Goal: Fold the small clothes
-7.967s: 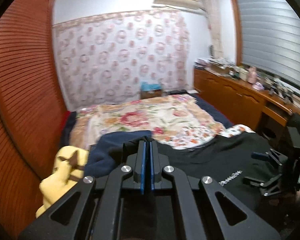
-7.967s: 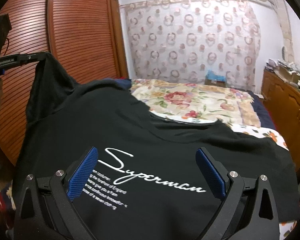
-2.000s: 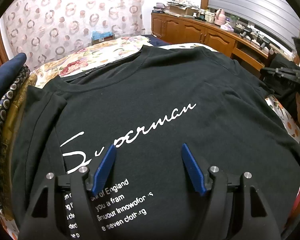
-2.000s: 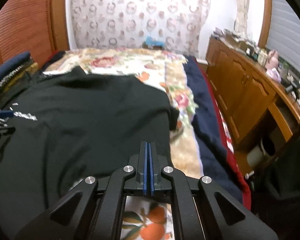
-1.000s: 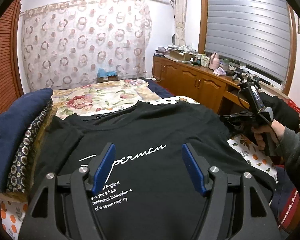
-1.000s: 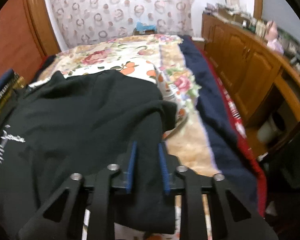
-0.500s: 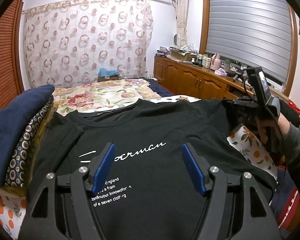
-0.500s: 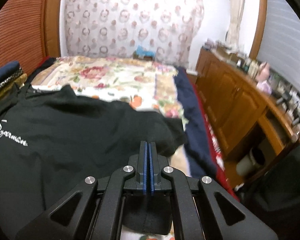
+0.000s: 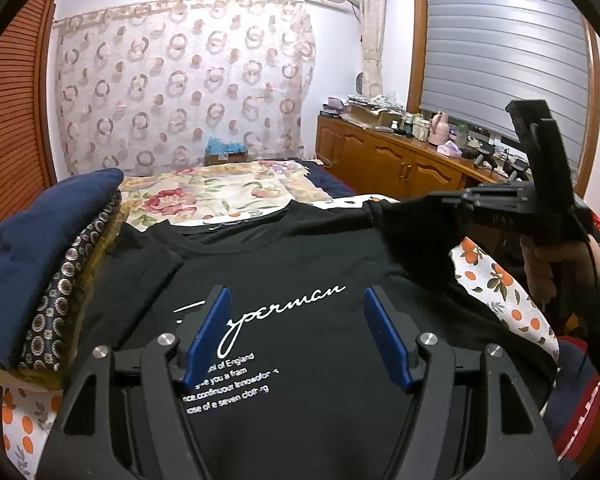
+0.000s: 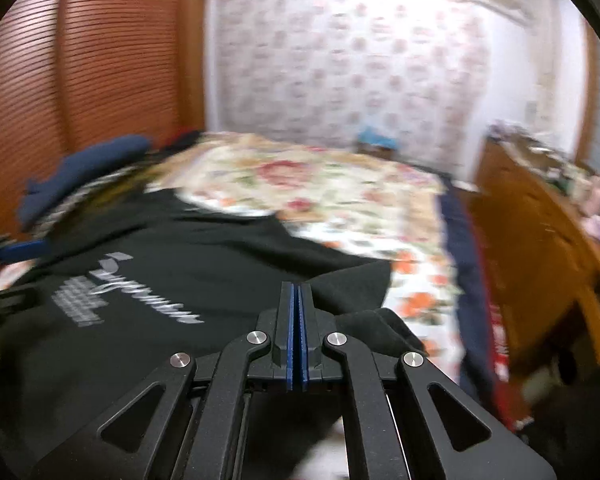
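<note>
A black T-shirt (image 9: 300,272) with white "Superman" lettering lies face up on the bed. My left gripper (image 9: 296,334) is open and empty, its blue pads hovering over the print. My right gripper (image 10: 298,304) is shut on the shirt's right sleeve (image 10: 356,284) and holds it lifted off the bed. In the left wrist view the right gripper (image 9: 460,200) shows at the right, pulling the sleeve (image 9: 412,216) up and inward. The shirt's left sleeve (image 9: 148,264) lies flat. The right wrist view is blurred by motion.
A stack of folded clothes, navy on top (image 9: 40,232), sits at the shirt's left. The floral quilt (image 9: 220,196) covers the far bed. An orange-print sheet (image 9: 496,280) shows at the right. A wooden cabinet (image 9: 392,164) stands along the right wall.
My right gripper has closed on the right sleeve and swung up and to the left with it. My left gripper stays open over the print, hardly moved.
</note>
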`<state>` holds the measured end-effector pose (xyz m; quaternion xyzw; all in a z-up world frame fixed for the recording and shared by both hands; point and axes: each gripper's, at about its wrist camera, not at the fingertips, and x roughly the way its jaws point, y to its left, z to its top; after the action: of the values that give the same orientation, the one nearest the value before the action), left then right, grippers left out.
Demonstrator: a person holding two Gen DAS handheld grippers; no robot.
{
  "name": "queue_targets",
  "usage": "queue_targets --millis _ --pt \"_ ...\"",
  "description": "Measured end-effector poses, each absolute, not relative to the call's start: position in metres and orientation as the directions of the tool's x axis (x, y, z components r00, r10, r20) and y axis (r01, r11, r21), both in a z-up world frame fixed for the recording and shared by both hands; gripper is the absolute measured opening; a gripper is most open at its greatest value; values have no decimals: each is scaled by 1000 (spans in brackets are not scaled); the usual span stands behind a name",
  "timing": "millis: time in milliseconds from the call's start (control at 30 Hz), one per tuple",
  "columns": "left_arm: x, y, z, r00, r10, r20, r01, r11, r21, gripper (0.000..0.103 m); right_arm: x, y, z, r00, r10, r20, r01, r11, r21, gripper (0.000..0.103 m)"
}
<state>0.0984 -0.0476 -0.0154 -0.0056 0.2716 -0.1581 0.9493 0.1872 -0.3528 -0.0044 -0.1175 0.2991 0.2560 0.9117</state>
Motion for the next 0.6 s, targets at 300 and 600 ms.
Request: queue_targets --millis 300,600 --pt "101 -44 -20 787 -316 -529 300 946 -119 69 187 -359 -17 689 356 -631 -506 860 -67 38" --pt "99 -45 -21 789 -331 -518 315 941 -122 69 223 -395 -52 630 286 -722 -410 912 4 40"
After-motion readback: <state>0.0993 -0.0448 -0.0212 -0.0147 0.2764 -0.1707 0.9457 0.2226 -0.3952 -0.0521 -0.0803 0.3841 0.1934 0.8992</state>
